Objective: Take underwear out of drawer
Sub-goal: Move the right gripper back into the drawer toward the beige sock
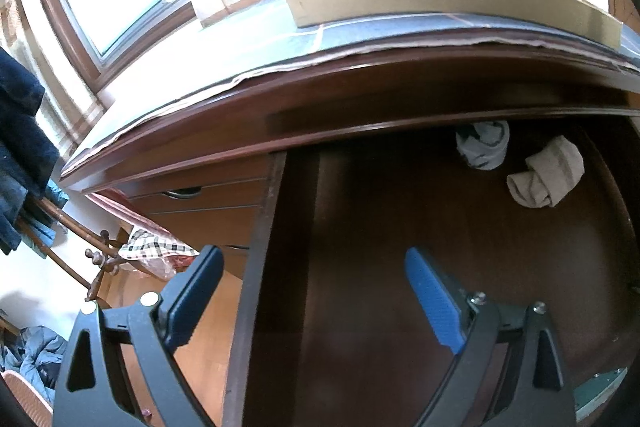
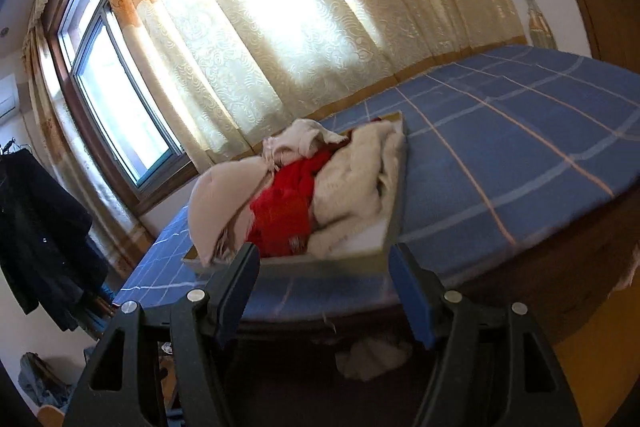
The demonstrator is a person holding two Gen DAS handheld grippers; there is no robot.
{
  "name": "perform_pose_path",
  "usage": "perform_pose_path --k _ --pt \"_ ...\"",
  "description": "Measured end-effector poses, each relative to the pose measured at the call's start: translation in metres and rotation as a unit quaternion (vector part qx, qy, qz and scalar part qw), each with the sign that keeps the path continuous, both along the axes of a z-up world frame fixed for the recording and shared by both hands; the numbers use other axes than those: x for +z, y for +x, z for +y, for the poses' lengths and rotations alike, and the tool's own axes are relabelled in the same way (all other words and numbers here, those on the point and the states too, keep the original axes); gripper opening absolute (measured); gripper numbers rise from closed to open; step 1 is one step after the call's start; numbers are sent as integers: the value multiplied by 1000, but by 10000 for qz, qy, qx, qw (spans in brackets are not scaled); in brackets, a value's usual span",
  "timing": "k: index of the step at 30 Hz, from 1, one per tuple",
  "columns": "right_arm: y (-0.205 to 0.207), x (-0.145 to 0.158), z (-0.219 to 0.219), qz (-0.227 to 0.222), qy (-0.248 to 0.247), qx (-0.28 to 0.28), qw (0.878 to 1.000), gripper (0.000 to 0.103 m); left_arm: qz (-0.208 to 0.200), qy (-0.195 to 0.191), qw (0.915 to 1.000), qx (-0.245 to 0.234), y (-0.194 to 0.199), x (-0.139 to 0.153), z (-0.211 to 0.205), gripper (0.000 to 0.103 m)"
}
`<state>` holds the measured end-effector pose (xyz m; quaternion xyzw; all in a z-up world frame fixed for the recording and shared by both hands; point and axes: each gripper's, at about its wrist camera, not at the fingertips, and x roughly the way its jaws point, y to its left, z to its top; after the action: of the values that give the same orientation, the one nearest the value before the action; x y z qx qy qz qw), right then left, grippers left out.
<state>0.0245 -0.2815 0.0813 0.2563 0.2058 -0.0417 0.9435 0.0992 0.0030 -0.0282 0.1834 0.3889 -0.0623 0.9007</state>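
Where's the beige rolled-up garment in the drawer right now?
In the left wrist view, the beige garment lies on the drawer floor at the far right, just beside a grey bundle.

Your way into the open drawer (image 1: 400, 227) is clear from above; two rolled garments (image 1: 546, 179) sit at its back right, under the dresser top (image 1: 360, 75).

Left gripper (image 1: 314, 269): pointed steeply downward, jaws spread wide, nothing between them
Left fingers (image 1: 434, 301): blue ribbed pads facing each other across an empty gap, black frame and bolts behind
Right gripper (image 2: 324, 269): aimed only a little below level, jaws parted, nothing gripped
Right fingers (image 2: 412, 301): blue pad on one side, the other in shadow, both clear of any contact
Hands: neither hand visible behind the grippers
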Motion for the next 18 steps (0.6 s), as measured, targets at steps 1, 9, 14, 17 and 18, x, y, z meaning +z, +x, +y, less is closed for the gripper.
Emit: perform_pose_path --k 1,9,14,17,18 --pt "-4 -4 0 35 32 -2 10000 70 -6 3 10000 4 0 0 0 94" --pt "-20 -59 0 1068 414 -72 9934 74 -110 8 9999 24 -3 0 1 94" --pt "-6 -86 3 1835 577 60 9813 74 -179 45 9998 13 -5 1 0 94" --pt "4 -97 8 2165 580 78 9745 74 -251 101 9996 15 -8 1 -1 94" --pt "7 -101 10 2282 584 89 9718 74 -262 123 9996 13 -8 1 -1 94"
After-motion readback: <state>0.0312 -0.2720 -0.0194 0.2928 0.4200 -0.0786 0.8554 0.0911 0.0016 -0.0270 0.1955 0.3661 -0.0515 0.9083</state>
